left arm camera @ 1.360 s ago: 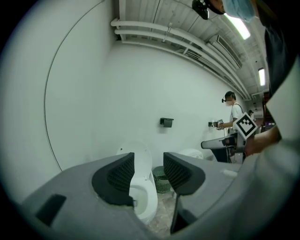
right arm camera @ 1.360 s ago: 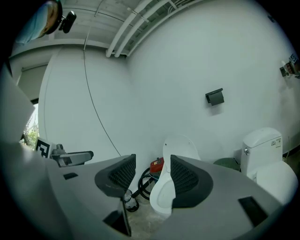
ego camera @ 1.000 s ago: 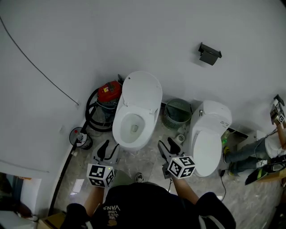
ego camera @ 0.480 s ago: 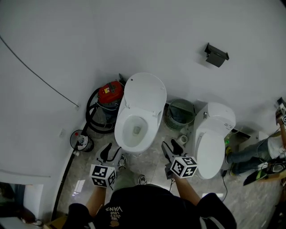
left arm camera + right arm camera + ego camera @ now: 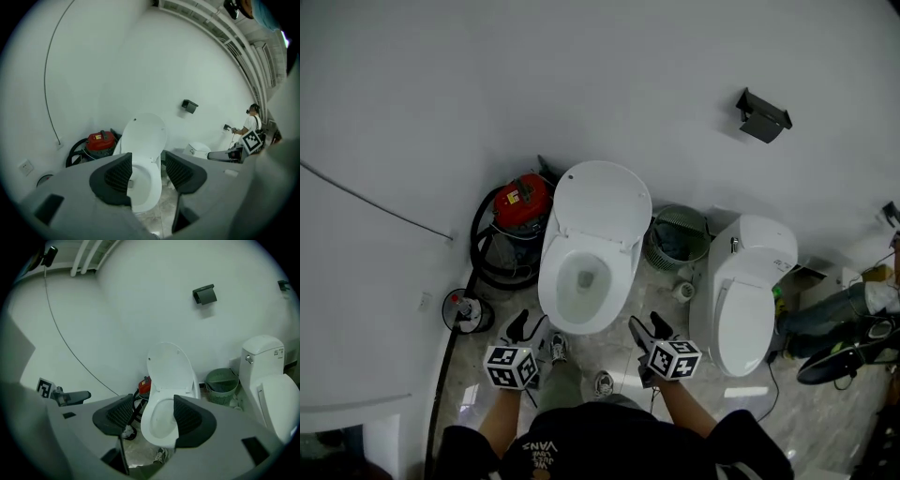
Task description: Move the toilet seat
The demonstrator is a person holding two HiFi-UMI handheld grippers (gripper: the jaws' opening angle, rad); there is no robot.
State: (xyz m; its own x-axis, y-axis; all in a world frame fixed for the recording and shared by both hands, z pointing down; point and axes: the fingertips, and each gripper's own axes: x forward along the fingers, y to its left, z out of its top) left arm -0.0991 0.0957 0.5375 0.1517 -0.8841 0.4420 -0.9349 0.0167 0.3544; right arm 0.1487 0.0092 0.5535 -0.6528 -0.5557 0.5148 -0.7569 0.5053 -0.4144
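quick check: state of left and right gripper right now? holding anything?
Left gripper: open, nothing between the jaws; they have just been opening.
Right gripper: open, nothing between the jaws; they have just been opening.

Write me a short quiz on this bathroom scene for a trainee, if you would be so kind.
1. What stands between the left toilet and the right toilet? A mop, B bin, C stool.
2. True or false: both lids are down.
3. What colour is the vacuum beside the left toilet?
Key: 1 B. 2 False: the left toilet's lid is up. 3 Red.
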